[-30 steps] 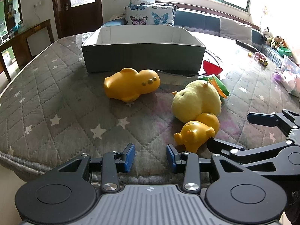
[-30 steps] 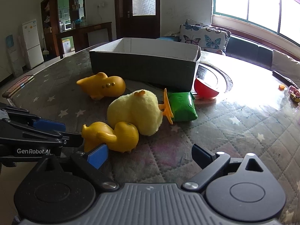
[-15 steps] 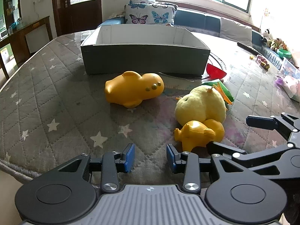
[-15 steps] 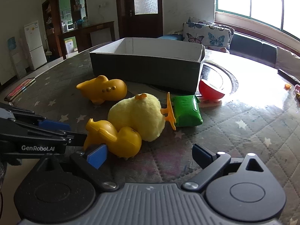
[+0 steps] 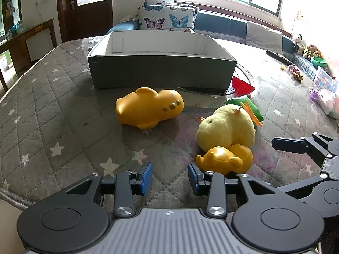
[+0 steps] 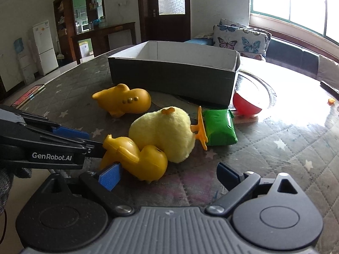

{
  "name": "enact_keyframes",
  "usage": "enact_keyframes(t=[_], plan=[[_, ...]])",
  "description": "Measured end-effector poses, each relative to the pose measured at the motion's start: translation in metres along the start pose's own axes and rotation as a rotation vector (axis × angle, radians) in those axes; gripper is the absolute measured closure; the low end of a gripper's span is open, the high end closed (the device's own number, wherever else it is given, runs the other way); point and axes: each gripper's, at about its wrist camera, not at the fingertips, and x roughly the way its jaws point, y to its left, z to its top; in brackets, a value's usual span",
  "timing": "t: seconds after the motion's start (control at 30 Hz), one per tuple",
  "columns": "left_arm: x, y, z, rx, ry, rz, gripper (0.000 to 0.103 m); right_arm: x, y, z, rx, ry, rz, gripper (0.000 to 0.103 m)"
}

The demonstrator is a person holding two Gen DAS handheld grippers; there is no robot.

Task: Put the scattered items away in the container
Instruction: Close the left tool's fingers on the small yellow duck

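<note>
A grey open box (image 5: 161, 63) (image 6: 175, 74) stands at the back of the quilted table. In front of it lie a large orange duck (image 5: 148, 108) (image 6: 125, 102), a yellow plush chick (image 5: 226, 127) (image 6: 165, 131), a small orange duck (image 5: 226, 160) (image 6: 137, 160), a green packet (image 6: 218, 127) and a red bowl (image 6: 245, 105). My left gripper (image 5: 170, 176) is open and empty, low near the table's front edge, left of the small duck. My right gripper (image 6: 167, 172) is open, its jaws on either side of the small duck, not closed on it.
A dark ring mat (image 6: 264, 89) lies right of the box. Small toys and a clear tub (image 5: 324, 82) sit at the far right. A sofa with butterfly cushions (image 5: 167, 19) stands behind the table. The table's front edge (image 5: 12, 199) is close to my left gripper.
Both grippers have moved forward toward the toys. The small orange duck now sits between the right gripper's open jaws. The toys have not moved.
</note>
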Motion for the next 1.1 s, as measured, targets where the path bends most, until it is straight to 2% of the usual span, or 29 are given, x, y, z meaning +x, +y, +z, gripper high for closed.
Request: enact_keyframes(t=[0.3,0.53,0.77,1.1], plan=[[-0.007,0.002,0.000,-0.004,-0.012,-0.013,0.063,0.004,0.005,0.001,-0.004,0.006,0.026,0.012],[-0.017,0.007,-0.001,-0.011,-0.033,-0.040,0.063,0.008,0.007,0.006,0.004,0.007,0.059,0.028],[-0.025,0.006,0.001,0.002,-0.057,-0.126,0.063,0.011,0.007,0.005,0.021,0.012,0.093,0.044],[-0.011,0.007,0.012,-0.010,-0.050,-0.234,0.063,0.017,0.015,0.007,-0.005,0.008,0.120,0.044]])
